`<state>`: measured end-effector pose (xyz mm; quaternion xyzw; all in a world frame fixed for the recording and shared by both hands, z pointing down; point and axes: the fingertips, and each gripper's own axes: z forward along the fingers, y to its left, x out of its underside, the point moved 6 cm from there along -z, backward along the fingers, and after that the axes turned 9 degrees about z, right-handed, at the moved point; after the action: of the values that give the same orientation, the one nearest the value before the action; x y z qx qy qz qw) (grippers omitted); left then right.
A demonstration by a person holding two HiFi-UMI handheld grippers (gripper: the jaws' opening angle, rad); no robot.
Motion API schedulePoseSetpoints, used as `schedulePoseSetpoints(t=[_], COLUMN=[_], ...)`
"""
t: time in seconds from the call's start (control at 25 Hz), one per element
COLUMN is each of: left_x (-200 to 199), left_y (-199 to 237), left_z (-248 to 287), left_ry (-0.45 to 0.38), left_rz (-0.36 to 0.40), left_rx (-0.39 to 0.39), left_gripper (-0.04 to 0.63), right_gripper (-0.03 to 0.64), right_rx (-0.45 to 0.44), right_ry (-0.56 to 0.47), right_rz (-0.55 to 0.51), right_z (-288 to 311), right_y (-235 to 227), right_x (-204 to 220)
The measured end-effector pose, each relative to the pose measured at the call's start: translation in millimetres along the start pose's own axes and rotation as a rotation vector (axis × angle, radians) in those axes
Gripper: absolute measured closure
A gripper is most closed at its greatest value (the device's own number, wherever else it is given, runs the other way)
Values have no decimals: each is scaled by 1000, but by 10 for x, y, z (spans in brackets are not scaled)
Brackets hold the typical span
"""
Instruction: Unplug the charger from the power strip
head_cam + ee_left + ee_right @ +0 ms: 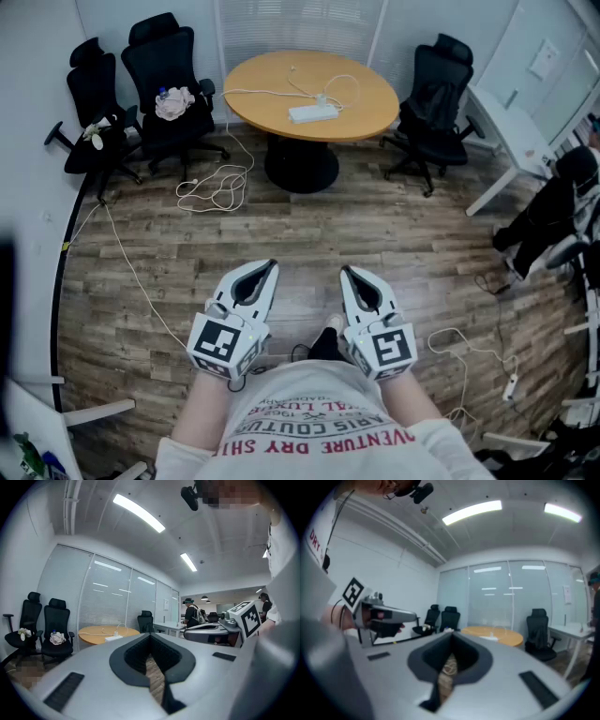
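L grey two-jaw gripper (266,273): jaws clenched, nothing betw. them. R grey two-jaw gripper (351,275): same, clenched & empty. We hold both side by side over the wood-plank floor (394,234), well short of the round light-wood table (267,84). On it lies the long white power strip (314,113); the small white charger (322,97) seems plugged in, tho it's too tiny to be sure.

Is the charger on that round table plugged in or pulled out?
Plugged in, it seems: the white charger stands upright on top of the power strip on the table, though it is small in view.
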<state>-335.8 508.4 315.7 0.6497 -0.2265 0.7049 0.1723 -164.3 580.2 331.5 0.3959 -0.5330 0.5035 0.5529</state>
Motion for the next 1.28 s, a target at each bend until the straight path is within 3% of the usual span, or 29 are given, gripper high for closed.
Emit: schedulePoseSetpoints(t=[0.8, 1.28], left_x=[154, 266], left_y=[-10, 371], left_z=[-35, 247], left_ry=[38, 60], left_rz=[-25, -79], left_rx=[4, -87], left_gripper=[562, 563], right_gripper=[589, 589], right_rx=[16, -25], right_ry=[11, 68], right_rz=[53, 68], right_z=[54, 585], right_y=[-39, -341], right_x=[134, 160])
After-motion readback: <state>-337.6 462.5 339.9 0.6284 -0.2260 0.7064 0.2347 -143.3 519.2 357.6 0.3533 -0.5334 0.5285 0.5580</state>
